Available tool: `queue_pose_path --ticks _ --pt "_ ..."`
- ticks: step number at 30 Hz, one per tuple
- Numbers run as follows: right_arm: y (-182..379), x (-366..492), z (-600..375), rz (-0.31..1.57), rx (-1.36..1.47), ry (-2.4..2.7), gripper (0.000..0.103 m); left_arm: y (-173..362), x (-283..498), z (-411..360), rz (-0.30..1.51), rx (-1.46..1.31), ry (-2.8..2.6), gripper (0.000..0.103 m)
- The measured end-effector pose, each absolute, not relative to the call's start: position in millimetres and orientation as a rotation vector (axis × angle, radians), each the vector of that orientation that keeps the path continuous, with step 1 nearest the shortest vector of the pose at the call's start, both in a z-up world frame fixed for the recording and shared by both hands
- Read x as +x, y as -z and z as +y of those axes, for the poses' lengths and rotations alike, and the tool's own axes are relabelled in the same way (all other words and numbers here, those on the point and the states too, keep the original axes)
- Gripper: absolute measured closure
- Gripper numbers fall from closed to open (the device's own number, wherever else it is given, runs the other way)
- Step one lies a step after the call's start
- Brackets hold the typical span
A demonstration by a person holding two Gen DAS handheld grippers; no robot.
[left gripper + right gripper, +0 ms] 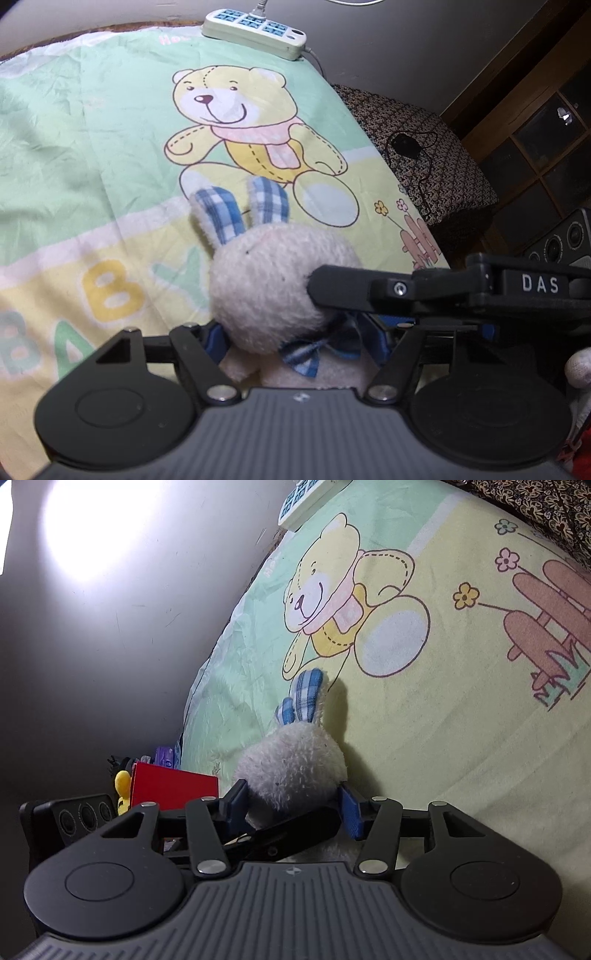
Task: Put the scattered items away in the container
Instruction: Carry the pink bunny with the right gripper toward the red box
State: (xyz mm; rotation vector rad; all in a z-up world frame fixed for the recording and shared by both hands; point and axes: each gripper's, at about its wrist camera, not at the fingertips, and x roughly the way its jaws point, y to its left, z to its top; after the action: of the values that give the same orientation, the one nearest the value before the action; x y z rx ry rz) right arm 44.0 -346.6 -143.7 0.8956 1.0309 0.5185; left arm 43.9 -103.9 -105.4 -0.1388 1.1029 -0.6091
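Note:
A white plush bunny (pixel 266 284) with blue plaid ears and a blue bow sits between my left gripper's (pixel 299 339) blue pads, which close on its neck and body. My right gripper (pixel 291 808) also closes its blue pads on the bunny's head (pixel 291 764) from the other side; its black finger (pixel 369 291) crosses the left wrist view against the bunny's head. The bunny is held over a bear-print sheet (pixel 92 147). A red container (pixel 173 788) with a yellow toy (pixel 122 786) beside it stands at the sheet's left edge in the right wrist view.
A pale green power strip (pixel 255 29) with a cable lies at the sheet's far edge. A patterned brown cushion (pixel 417 147) with a black corded device (pixel 406 146) lies to the right. A wooden cabinet (pixel 535 140) stands beyond it. A grey wall (pixel 110 646) borders the sheet.

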Motion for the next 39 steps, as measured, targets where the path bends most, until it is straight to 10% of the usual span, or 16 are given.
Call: queue_pose_path --ticks 39 --pt "122.7 -14.7 -295.2 1.103 0.743 -0.582 0.045 83.0 -34.6 -69.7 1.106 -0.015 0.587 0.034"
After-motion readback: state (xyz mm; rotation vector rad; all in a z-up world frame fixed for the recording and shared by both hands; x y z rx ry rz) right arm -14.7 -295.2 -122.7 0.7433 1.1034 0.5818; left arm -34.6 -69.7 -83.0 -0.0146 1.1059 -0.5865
